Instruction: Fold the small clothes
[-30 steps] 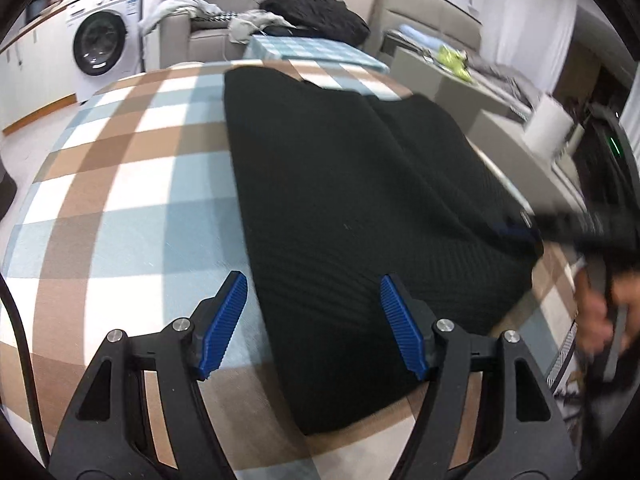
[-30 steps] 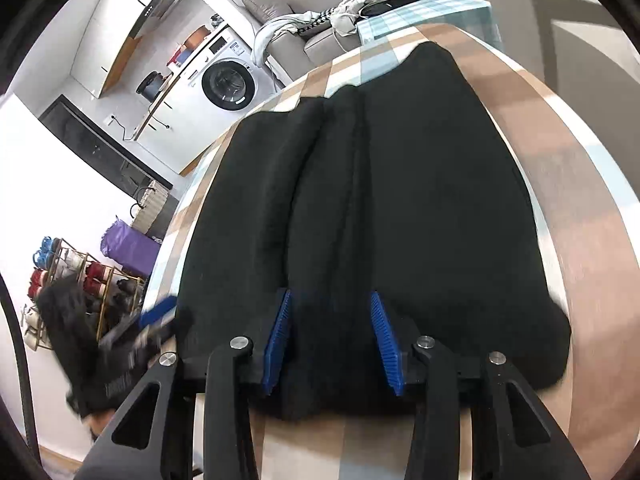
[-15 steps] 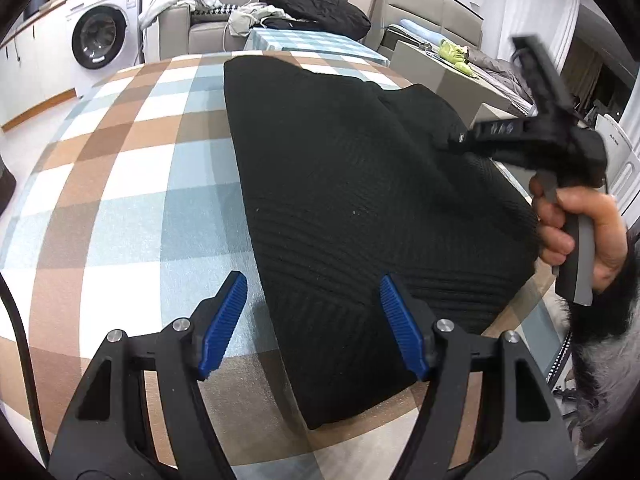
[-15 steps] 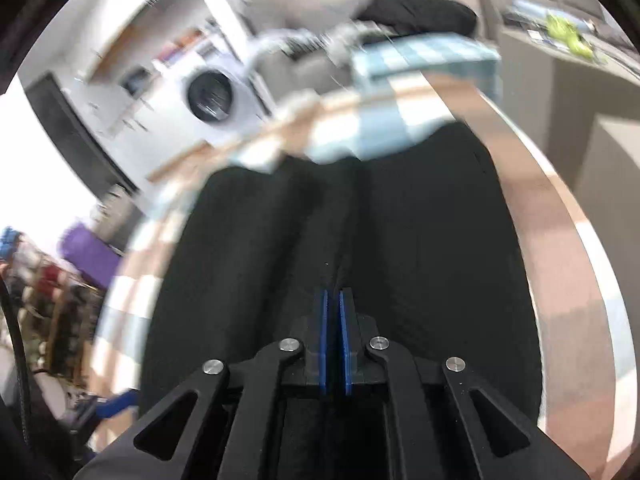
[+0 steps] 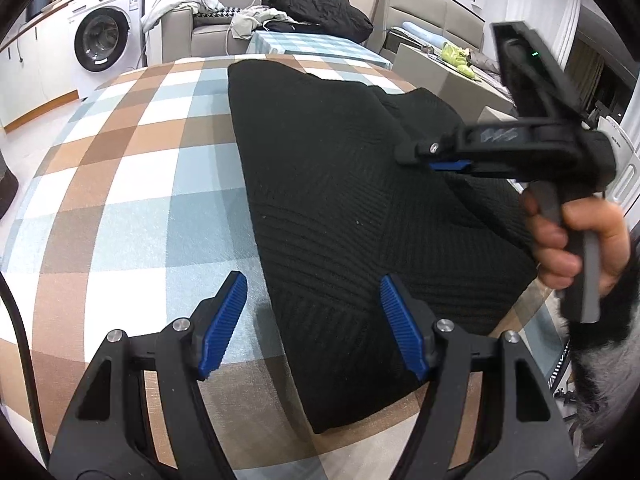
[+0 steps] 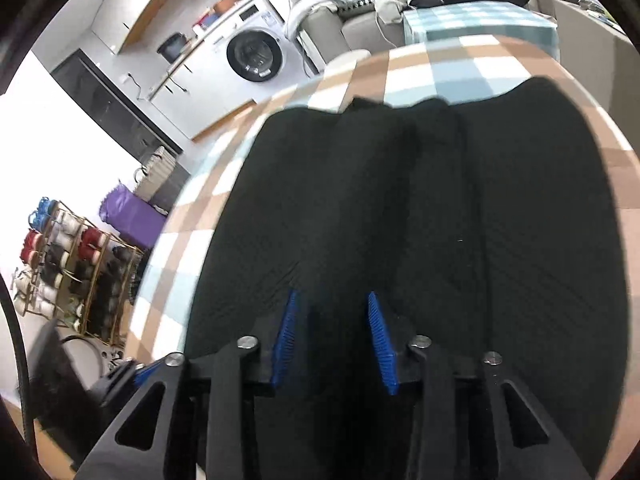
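Observation:
A black knitted garment (image 5: pixel 344 184) lies folded lengthwise on the checked tablecloth (image 5: pixel 132 184); it also fills the right wrist view (image 6: pixel 400 216), with long folds running away from me. My left gripper (image 5: pixel 314 320) is open and empty, hovering over the garment's near left edge. My right gripper (image 6: pixel 332 340) is open, raised above the garment's near end, with nothing between the blue pads (image 6: pixel 378 336). In the left wrist view the right gripper (image 5: pixel 448 165) hangs in the air over the garment's right side, held by a hand.
A washing machine (image 5: pixel 100 44) stands at the back left. A sofa with piled clothes (image 5: pixel 316 4) is behind the table. A shoe rack (image 6: pixel 68 272) and purple bag (image 6: pixel 132 216) stand on the floor to the left.
My right gripper shut on the garment's near end, lifted up and over it, and now stands open again above it. My left gripper has stayed open and nearly still.

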A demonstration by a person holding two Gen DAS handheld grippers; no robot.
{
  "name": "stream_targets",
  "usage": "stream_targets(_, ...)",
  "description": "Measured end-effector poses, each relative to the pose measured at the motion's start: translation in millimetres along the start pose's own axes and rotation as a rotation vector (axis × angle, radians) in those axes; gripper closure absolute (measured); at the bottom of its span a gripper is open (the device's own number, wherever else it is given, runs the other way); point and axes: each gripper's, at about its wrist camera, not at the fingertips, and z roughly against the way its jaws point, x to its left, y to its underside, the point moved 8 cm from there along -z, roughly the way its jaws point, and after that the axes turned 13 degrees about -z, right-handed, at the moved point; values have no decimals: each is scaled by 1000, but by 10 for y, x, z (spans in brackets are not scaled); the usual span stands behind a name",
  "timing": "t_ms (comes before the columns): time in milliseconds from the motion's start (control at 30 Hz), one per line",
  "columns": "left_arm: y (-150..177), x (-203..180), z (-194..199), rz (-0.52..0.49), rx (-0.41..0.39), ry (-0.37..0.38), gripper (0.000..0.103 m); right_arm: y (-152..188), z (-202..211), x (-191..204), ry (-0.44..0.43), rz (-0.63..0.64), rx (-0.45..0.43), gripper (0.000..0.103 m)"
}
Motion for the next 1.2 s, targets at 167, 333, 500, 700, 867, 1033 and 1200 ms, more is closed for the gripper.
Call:
stream_targets(167,-53,79,105,26,-27,-9,36,-19,429,89,13,89,-144,94)
stream_targets(333,-27,96,-3,36,-8,-11,35,-45,288,-99,186,98,-120,93)
stream_targets(500,37,101,-39,39,5,-17,35,24,200,-330,111,11,-56,78)
stream_targets(700,59,97,-12,45,8,-8,35,649,538,-239,-154,7,61,64)
stream_targets(867,112,19,15,15,21,14,35,989,639,-278,-145,95,70,63)
stream_targets(1033,183,-32,61,6,31,5,35,857,830,-148,-200,123,-2,96)
stream_targets(1200,260,-57,100,3,42,9,34,876,671,-384,-57,86,47,96)
